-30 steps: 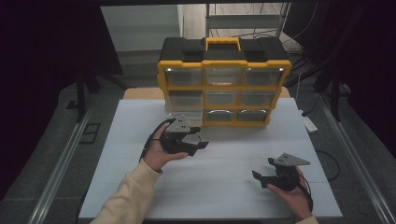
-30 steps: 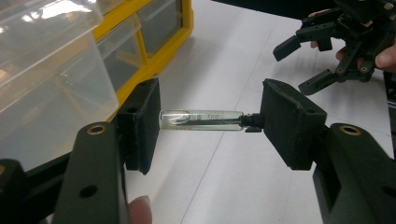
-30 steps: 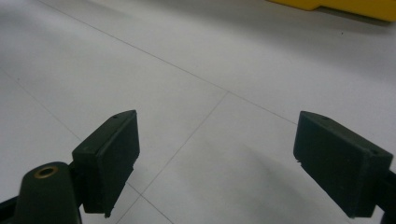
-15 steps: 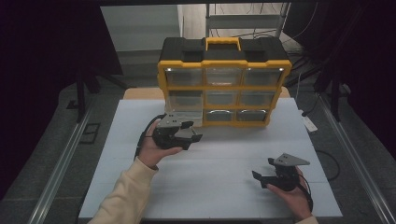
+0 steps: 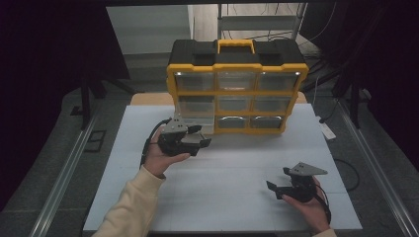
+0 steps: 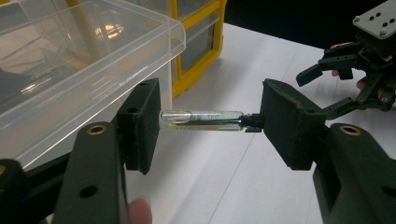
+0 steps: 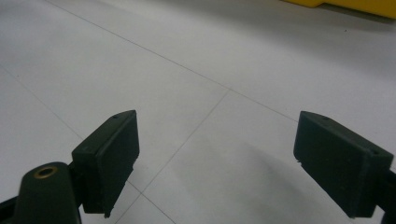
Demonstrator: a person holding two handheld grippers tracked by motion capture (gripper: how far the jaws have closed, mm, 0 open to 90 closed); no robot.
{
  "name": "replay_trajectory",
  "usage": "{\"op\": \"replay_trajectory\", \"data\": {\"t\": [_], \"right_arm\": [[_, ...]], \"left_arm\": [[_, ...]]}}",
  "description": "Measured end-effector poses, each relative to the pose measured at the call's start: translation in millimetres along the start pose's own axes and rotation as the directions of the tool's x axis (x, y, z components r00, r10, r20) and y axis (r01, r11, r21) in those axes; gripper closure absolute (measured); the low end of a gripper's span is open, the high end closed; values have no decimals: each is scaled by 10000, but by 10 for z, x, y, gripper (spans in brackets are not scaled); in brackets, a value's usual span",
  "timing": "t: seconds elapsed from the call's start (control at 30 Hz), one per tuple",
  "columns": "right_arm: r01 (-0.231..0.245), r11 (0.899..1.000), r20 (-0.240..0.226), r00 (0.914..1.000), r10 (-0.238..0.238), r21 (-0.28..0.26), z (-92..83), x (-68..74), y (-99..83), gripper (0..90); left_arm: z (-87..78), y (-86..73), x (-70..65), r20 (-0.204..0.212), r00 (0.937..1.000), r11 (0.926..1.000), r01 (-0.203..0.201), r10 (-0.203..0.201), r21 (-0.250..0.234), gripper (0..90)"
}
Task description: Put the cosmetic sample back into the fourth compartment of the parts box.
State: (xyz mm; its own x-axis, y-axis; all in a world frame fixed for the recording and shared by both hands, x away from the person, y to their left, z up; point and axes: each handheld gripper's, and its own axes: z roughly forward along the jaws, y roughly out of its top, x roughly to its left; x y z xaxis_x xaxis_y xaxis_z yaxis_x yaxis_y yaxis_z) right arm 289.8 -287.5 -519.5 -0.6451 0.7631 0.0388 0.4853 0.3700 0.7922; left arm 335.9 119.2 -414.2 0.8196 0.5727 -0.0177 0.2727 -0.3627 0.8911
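Yellow organiser (image 5: 237,94) stands upright at table's (image 5: 222,207) far edge w/ black top & yellow handle, nine clear drawers in three rows. Bottom-left drawer (image 6: 70,70) is pulled out, sitting just beside the left gripper (image 5: 190,141) on its cabinet side; can't tell what's in it, nor in the rest. Left gripper clamps a small glass vial (image 6: 203,120) end to end betw its pads, vial level, black cap at right pad, held above the white top just in front of the drawer. Right gripper (image 5: 281,189) rests near table's front-right, well apart, jaws spread, nothing betw them
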Motion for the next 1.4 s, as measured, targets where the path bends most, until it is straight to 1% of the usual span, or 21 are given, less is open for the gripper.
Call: {"op": "replay_trajectory", "data": {"t": [0.2,0.37,0.63,0.73,0.83,0.9,1.0,1.17,1.23,1.4], "right_arm": [[-4,10000,18,10000,4,18,6,3,-1,147],[15,10000,7,10000,-15,39,9,2,-2,147],[-5,10000,16,10000,5,35,12,0,-1,148],[-7,10000,22,10000,7,30,11,-1,0,147],[-22,10000,46,10000,22,36,11,-3,0,147],[-26,10000,46,10000,26,38,12,-4,0,147],[-26,10000,57,10000,26,33,9,-4,-2,147],[-46,10000,87,10000,46,35,1,-10,-7,147],[-66,10000,93,9999,66,45,-2,-10,-10,148],[-63,10000,71,10000,63,11,-6,-10,-12,148]], "left_arm": [[-24,6,9,-24,10000,9999,23,-23,-107,401],[-70,29,16,56,9999,9993,138,-136,-354,401],[-111,75,15,67,9999,9985,139,-136,-537,400],[-132,110,2,33,10000,9982,80,-79,-600,400],[-164,165,-12,19,10000,9966,55,-54,-824,401],[-174,206,-11,52,10000,9950,74,-69,-993,401],[-163,253,8,49,10000,9942,88,-83,-1072,401],[-141,325,59,-131,9999,9943,93,-108,-1059,401],[-130,366,87,-224,9996,9933,166,-193,-1146,400],[-96,424,160,-637,9975,9934,247,-319,-1120,400]]}}
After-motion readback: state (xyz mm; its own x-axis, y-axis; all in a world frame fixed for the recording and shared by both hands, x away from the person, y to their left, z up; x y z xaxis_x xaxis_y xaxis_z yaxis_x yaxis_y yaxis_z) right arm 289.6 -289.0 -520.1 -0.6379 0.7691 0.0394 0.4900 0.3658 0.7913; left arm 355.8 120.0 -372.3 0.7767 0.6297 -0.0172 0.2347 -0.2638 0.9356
